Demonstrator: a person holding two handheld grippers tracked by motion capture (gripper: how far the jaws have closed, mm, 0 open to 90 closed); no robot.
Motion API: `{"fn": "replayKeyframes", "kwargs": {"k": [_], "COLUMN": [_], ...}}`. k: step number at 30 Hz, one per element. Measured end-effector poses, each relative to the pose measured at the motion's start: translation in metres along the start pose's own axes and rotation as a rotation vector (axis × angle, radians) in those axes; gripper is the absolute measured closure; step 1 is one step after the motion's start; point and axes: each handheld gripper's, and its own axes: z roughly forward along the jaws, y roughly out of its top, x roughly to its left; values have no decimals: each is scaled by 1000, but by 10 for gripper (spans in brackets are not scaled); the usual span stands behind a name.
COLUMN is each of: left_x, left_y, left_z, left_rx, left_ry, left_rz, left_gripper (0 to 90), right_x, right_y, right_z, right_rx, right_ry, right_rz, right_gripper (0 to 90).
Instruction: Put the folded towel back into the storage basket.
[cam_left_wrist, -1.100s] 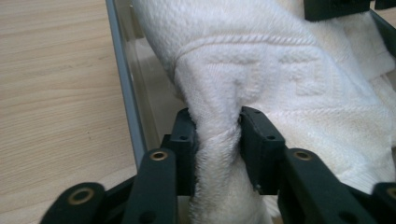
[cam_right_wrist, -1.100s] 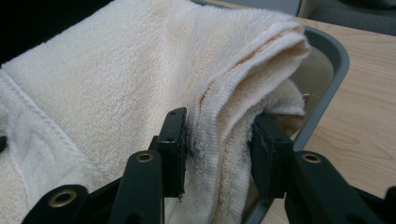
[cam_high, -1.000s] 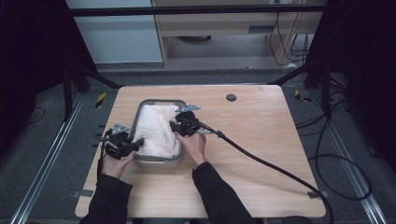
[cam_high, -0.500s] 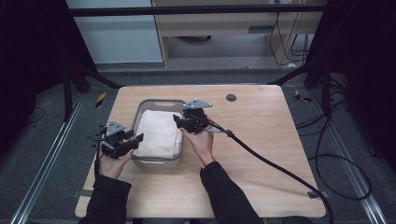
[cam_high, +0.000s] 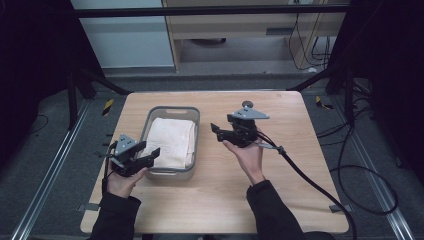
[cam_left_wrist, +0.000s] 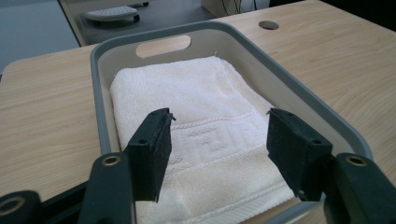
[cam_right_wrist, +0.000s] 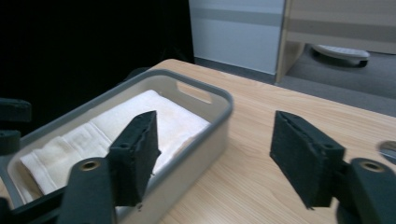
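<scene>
High view, change: the right gripper (cam_high: 216, 131) has drawn back from over the towel (cam_high: 171, 141) and now hangs above bare table (cam_high: 300, 165), right of the bin (cam_high: 172, 111); the left gripper (cam_high: 152, 156) has stayed at the bin's near left corner.
High view, meaning: the towel lies folded inside the bin and neither gripper touches it, so the placing looks done and the hands appear to be clearing off.
Left gripper view, jaws: spread wide and empty, the left gripper (cam_left_wrist: 217, 142) aimed over the bin's near rim (cam_left_wrist: 98, 88).
Left gripper view, towel: the towel (cam_left_wrist: 201, 107) lies flat, covering most of the bin's floor.
Left gripper view, hidden: the towel's near edge is cut off behind the jaws.
Right gripper view, jaws: wide apart, nothing between them; the right gripper (cam_right_wrist: 215, 154) stands beside the bin (cam_right_wrist: 219, 105), outside its wall.
Right gripper view, towel: the towel (cam_right_wrist: 154, 116) is seen over the rim.
Right gripper view, hard to make out: dark shapes at the left edge, probably the other gripper; a round thing at the right edge is cropped.
</scene>
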Motion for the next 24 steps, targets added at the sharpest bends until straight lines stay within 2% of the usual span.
{"fn": "replayKeyframes", "kwargs": {"k": [3, 4, 5, 7, 10, 13, 16, 17, 19, 20, 22, 23, 24], "left_x": [-4, -4, -5, -7, -8, -8, -6, -5, -4, -4, -3, -1, -1], "left_y": [-3, -3, -4, -7, -11, -17, -23, -27, -29, -31, -34, -39, -39], "left_z": [-2, -2, -3, -6, -12, -19, -24, -27, -28, -29, -32, -34, -34], "left_rx": [-14, -14, -15, -25, -41, -54, -56, -57, -56, -55, -55, -53, -53], "left_ry": [-11, -11, -12, -16, -19, -15, -17, -15, -16, -18, -17, -11, -11], "left_rz": [7, 7, 13, 21, 25, 42, 38, 40, 42, 44, 46, 49, 49], "left_gripper": [371, 362, 357, 351, 333, 326, 322, 318, 318, 308, 308, 302, 302], "right_x": [-11, -11, -19, -23, -38, -50, -58, -66, -69, -76, -79, -85, -85], "right_y": [-5, -5, -11, -14, -31, -46, -56, -66, -70, -80, -85, -95, -95], "right_z": [-21, -21, -33, -39, -60, -74, -81, -88, -90, -95, -97, -101, -101], "right_rx": [-11, -11, -6, -2, 18, 30, 40, 54, 59, 73, 81, 97, 97], "right_ry": [-13, -13, -16, -18, -39, -44, -58, -71, -76, -88, -95, -113, -113], "right_rz": [1, 1, 4, 7, 1, 20, 29, 41, 41, 45, 47, 40, 40], "right_gripper": [260, 260, 236, 225, 211, 197, 186, 171, 168, 156, 153, 151, 151]}}
